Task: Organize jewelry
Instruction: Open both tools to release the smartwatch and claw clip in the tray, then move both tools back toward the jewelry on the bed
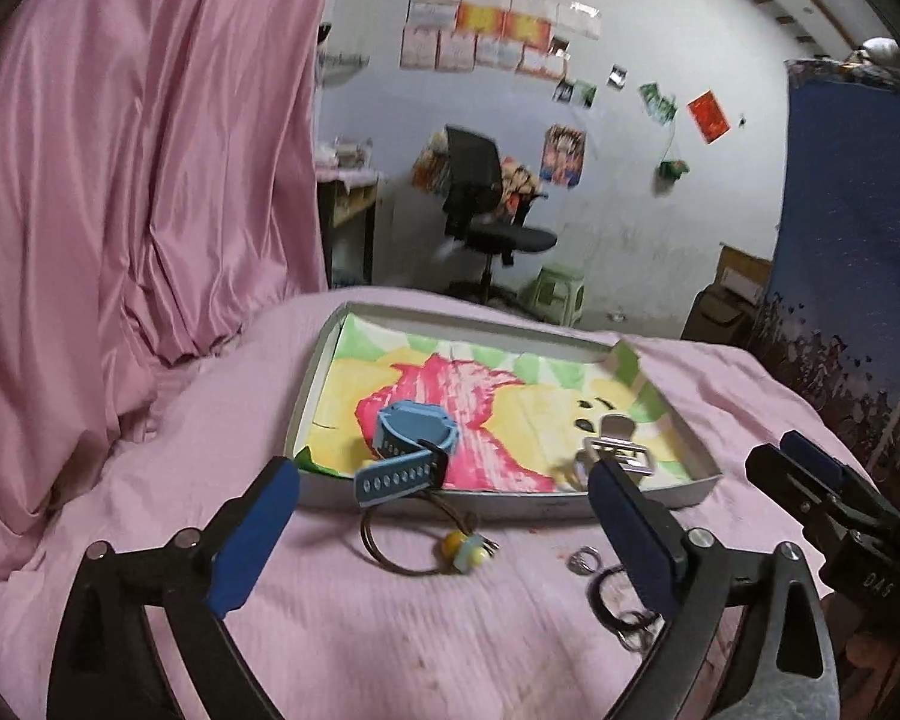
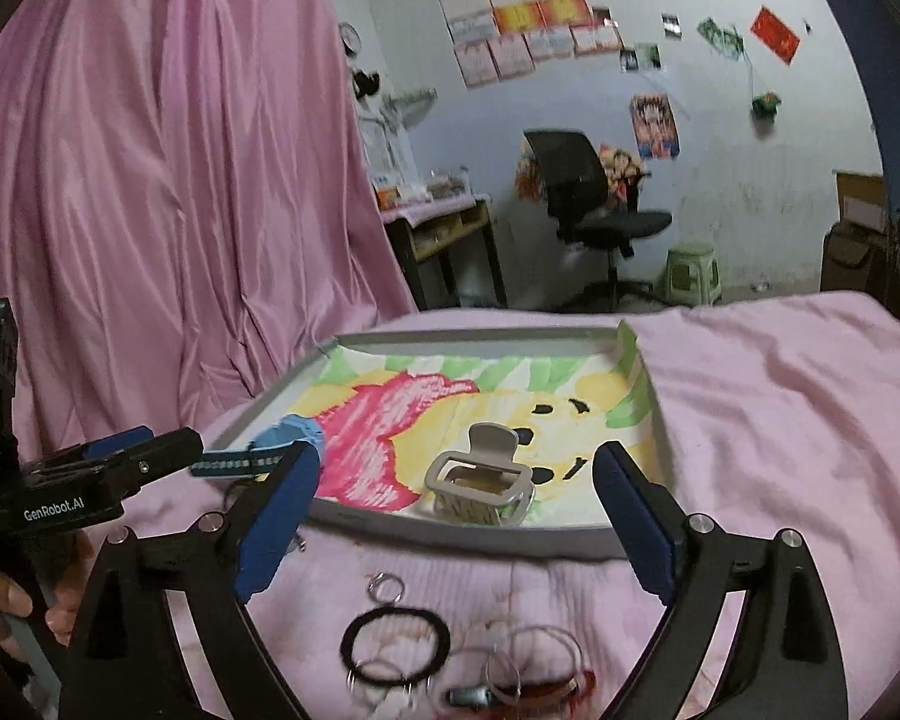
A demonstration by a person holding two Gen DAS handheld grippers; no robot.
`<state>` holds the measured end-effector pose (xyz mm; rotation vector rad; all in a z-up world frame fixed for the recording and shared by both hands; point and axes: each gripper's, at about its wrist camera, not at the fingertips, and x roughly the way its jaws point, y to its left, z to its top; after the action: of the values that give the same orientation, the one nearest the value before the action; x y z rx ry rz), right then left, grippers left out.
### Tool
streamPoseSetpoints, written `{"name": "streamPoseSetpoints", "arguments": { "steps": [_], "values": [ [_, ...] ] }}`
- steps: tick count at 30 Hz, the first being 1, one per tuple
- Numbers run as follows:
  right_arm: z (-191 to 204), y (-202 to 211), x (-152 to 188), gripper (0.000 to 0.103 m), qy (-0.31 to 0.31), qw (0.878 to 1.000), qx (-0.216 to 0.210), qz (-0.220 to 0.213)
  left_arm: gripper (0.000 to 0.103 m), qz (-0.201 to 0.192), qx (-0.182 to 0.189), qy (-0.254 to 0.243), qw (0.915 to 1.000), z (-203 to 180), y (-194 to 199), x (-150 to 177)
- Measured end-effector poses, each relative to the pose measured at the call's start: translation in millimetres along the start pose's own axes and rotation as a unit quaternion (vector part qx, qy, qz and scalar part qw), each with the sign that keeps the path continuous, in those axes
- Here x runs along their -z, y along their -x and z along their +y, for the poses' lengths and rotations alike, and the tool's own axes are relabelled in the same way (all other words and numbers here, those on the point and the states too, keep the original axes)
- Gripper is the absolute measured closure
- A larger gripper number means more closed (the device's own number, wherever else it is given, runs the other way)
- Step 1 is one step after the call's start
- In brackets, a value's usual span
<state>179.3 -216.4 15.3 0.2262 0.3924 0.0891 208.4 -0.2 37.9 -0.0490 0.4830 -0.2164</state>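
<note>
A grey tray (image 1: pixel 510 504) lined with a pink, yellow and green drawing lies on the pink bedspread. Inside it sit a blue watch (image 1: pixel 414 432), its strap hanging over the front rim, and a beige hair claw (image 2: pixel 480 486). My left gripper (image 1: pixel 444 471) is open just short of the watch, with nothing between its pads. My right gripper (image 2: pixel 457 456) is open in front of the claw and touches nothing. On the cloth before the tray lie a brown cord bracelet with yellow beads (image 1: pixel 426 546), a small silver ring (image 1: pixel 583 558), a black hair tie (image 2: pixel 396 639) and silver hoops (image 2: pixel 534 654).
A pink curtain (image 1: pixel 120 180) hangs close on the left. Beyond the bed stand a black office chair (image 2: pixel 594 210), a green stool (image 2: pixel 690 273) and a desk (image 2: pixel 444 234). A hand (image 2: pixel 6 606) holds the left gripper's handle at the lower left of the right wrist view.
</note>
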Motion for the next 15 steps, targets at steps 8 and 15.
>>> {"name": "streamPoseSetpoints", "arguments": {
  "steps": [8, 15],
  "values": [
    [6.3, 49.7, 11.8, 0.006, 0.029, 0.999, 0.011, -0.028, 0.002, -0.009, 0.011, -0.031, 0.9994, -13.2, 31.4, 25.8],
    [-2.6, 81.7, 27.0, 0.006, 0.048, 0.998, 0.028, -0.005, 0.002, 0.011, 0.018, -0.034, 0.9992, -19.4, 42.7, 42.6]
  ]
}}
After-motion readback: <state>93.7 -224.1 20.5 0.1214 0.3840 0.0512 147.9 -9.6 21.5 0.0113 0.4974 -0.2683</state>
